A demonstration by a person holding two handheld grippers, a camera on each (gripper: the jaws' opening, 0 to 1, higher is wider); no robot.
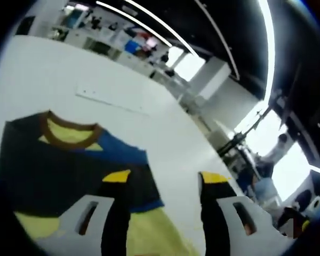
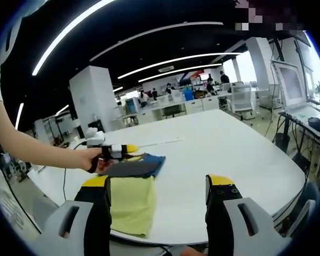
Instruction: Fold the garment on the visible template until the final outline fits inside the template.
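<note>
Garment point(image 1: 69, 165) on white table point(image 1: 96, 80), both claws agape, nothing gripped.

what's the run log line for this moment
left gripper: open, above garment | right gripper: open, off garment | garment: on white table, template unclear

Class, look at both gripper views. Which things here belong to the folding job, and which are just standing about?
Belongs to the job:
garment
left gripper, open
right gripper, open
table it lies on

Just standing about:
strip lying on the table beyond the garment
office chair
monitor
desks far back
</note>
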